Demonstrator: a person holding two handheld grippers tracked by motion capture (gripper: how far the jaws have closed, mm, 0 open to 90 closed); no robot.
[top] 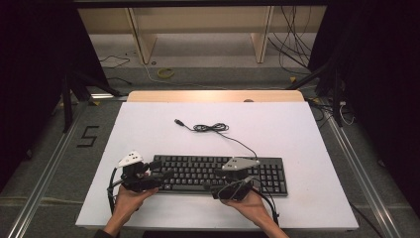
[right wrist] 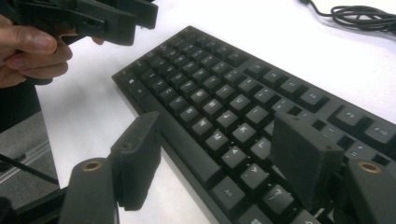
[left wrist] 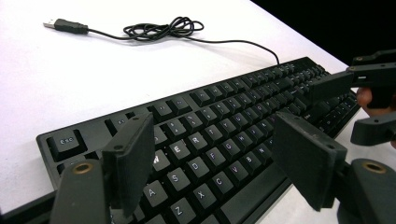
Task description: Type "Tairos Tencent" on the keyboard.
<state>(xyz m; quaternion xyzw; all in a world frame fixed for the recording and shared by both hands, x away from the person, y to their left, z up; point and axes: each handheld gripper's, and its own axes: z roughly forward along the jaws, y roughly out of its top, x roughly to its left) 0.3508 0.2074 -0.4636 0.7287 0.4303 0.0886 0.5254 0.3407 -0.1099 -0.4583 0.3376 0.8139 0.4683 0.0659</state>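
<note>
A black keyboard (top: 198,166) lies across the near half of the white table top (top: 163,129). Its thin cable (top: 213,128) runs back in a loose coil to a free USB plug (top: 179,122). My left gripper (top: 159,172) hovers over the keyboard's left end (left wrist: 177,149), jaws open (left wrist: 217,144) with nothing between them. Over the keyboard's front edge, right of the middle, my right gripper (top: 214,179) also stands open (right wrist: 219,140), keys (right wrist: 210,79) beneath it. Each gripper view shows the other gripper farther off, the right (left wrist: 369,93) and the left (right wrist: 112,16).
The white top sits on a wooden table whose far edge (top: 213,95) shows behind it. Dark floor, metal rails (top: 44,173) and stand legs flank the table. Loose cables (top: 297,44) lie on the floor beyond it. A hand (right wrist: 32,51) holds the left gripper.
</note>
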